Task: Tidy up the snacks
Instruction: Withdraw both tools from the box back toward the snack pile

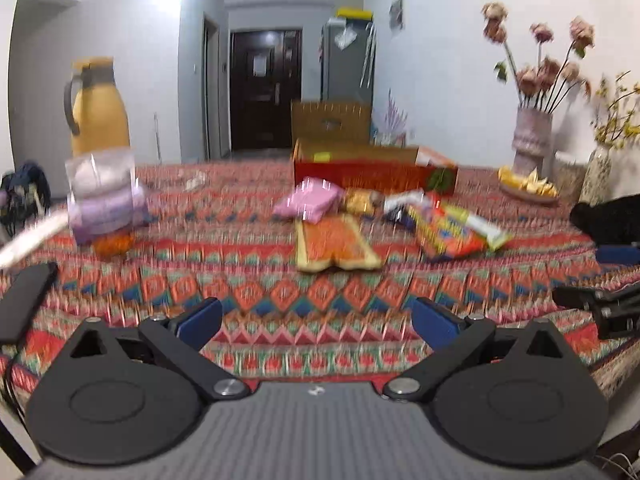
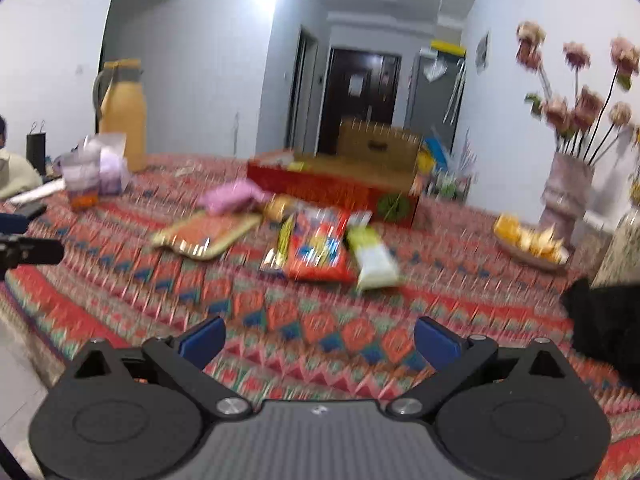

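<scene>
Several snack packs lie mid-table on a patterned cloth: a pink pack (image 1: 308,200), an orange flat pack with gold rim (image 1: 335,243), a red-yellow bag (image 1: 448,228), a small golden pack (image 1: 360,201). Behind them stands an open red cardboard box (image 1: 372,168). In the right wrist view I see the pink pack (image 2: 234,197), the orange flat pack (image 2: 208,232), the red bag (image 2: 318,244), a white-green pack (image 2: 374,258) and the box (image 2: 332,188). My left gripper (image 1: 316,316) is open and empty, short of the snacks. My right gripper (image 2: 318,338) is open and empty too.
A yellow thermos (image 1: 98,108) and a clear tub of purple items (image 1: 104,196) stand at the left. A black phone (image 1: 28,300) lies near the left edge. A flower vase (image 1: 532,136) and a plate of yellow pieces (image 1: 528,184) are at the right.
</scene>
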`<state>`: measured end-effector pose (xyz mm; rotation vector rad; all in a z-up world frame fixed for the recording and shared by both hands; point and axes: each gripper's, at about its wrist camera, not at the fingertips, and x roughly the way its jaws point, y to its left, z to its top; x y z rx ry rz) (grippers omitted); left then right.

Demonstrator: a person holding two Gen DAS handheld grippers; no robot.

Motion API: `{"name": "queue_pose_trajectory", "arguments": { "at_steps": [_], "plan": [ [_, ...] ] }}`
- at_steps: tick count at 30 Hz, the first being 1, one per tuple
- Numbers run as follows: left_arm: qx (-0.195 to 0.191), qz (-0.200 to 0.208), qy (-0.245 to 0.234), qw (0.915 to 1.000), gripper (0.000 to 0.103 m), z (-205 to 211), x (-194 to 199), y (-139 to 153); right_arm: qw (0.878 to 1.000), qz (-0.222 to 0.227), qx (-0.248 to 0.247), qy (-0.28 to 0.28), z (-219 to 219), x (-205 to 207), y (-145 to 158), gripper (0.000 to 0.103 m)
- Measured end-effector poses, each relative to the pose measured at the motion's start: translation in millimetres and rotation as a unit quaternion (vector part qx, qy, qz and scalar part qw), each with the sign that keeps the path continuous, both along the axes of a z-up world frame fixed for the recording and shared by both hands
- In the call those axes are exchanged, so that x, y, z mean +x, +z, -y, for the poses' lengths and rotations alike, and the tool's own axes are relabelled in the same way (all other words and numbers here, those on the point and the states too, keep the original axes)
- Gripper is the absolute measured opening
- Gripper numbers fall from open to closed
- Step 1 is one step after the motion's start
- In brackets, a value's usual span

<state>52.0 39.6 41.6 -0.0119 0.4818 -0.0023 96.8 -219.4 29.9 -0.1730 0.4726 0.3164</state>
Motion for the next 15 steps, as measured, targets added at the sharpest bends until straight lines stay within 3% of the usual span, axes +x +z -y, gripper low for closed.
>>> {"name": "queue_pose_trajectory", "arguments": {
  "at_steps": [9, 15],
  "plan": [
    [-0.007, -0.025, -0.009, 0.9996, 0.103, 3, 24, -10, 1.0, -0.028, -0.005, -0.01, 1, 10, -17, 0.098],
    [-0.007, -0.032, -0.021, 0.9992, 0.103, 3, 52, -9, 0.998, -0.041, 0.003, -0.041, 10, 39, -19, 0.087]
  ]
}}
